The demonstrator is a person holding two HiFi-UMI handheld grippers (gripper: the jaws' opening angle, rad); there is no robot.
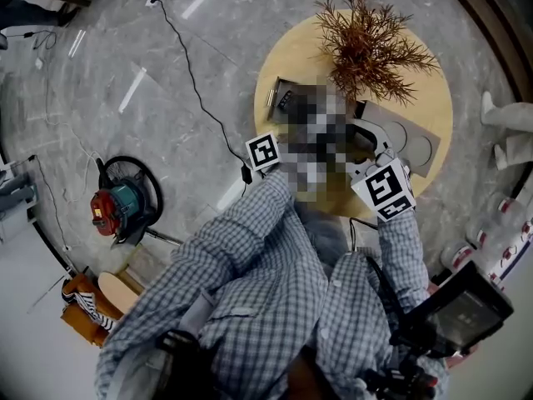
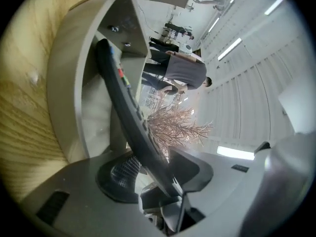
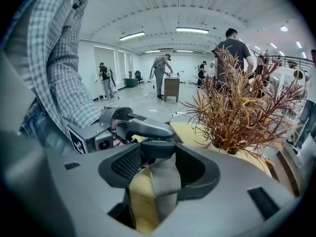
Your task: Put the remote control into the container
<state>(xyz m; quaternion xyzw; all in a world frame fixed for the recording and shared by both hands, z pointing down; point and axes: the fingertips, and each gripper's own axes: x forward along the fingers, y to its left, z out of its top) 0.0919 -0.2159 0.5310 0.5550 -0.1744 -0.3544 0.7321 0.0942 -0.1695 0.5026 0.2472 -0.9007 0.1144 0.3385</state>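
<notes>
A: How did the jaws of the left gripper stand?

B: Apart; the black remote control ran between them, lying against the jaw at the right of the left gripper view, with a sliver of light between it and the meshed pad opposite.

A: And the remote's far end?

B: It appeared to stand inside the grey container, between the curved outer wall and an inner wall; the near end was low between the jaws.

A: What of the right gripper?

B: Its jaws were clamped on a grey wall of the container; the wall filled the gap between the pads, and the wood of the desk showed beside it.

A: Were the two grippers near each other?

B: Near; in the right gripper view the left one's nose sat just beyond the right jaws, with its marker cube turned to the camera.

A: And round about?

B: The container lay on the round wooden desk, just beside a rust-brown dried plant; in the head view both checked sleeves reached to the desk's near edge; the desk stood on a grey polished floor; a red and teal cable reel lay on it, well apart from the desk, and a black cable ran across it.
</notes>
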